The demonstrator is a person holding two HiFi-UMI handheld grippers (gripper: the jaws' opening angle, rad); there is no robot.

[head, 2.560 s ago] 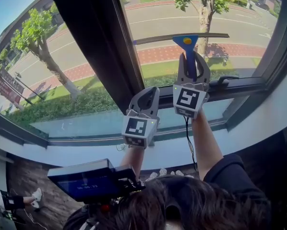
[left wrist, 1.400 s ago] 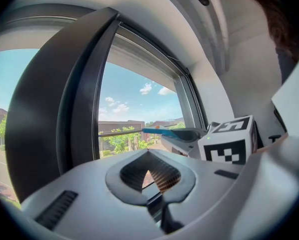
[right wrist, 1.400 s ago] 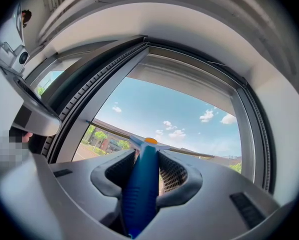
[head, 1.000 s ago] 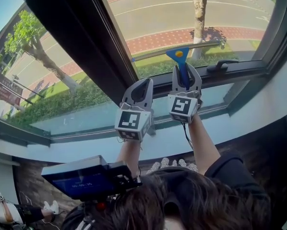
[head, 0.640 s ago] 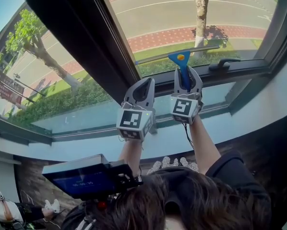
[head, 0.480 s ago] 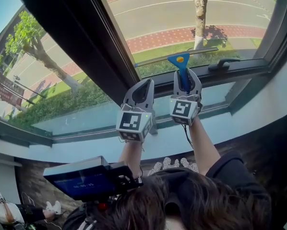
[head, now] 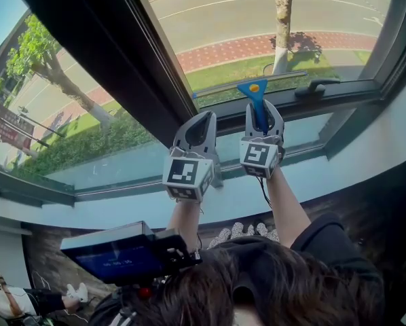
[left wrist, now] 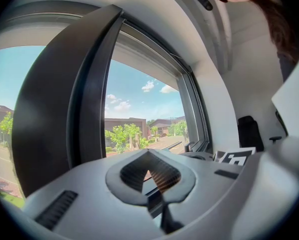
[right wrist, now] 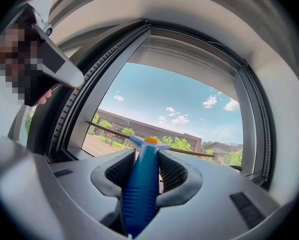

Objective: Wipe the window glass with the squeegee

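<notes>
Window cleaning, seen from above: the right hand-held gripper (head: 263,109) (right wrist: 145,160) is clamped on the ribbed blue plastic handle of a squeegee (head: 258,100) (right wrist: 139,186). The handle runs up between both jaws, and its orange-dotted head stands clear beyond the tips. The tool's long, thin blade bar (head: 220,90) stretches sideways across the lowest part of the window glass (head: 291,19), just above the dark bottom frame. Whether its edge presses on the pane cannot be told.

Just beside it, the left hand-held gripper (head: 203,119) (left wrist: 149,159) is held at about the same height. Its jaws are drawn together at the tips with nothing between them. It sits close by the broad dark upright window post (head: 101,53) that divides the two panes.

A black lever handle (head: 316,85) sits on the bottom frame to the right of the blade. Below both tools runs the pale window sill (head: 121,206).

Through the glass lie a grass strip, a red brick pavement (head: 257,46), a grey road and a tree trunk (head: 282,19) in sunlight.

At the bottom of the head view, the person's dark hair (head: 271,284) and a black device with a blue screen (head: 115,253) fill the foreground.
</notes>
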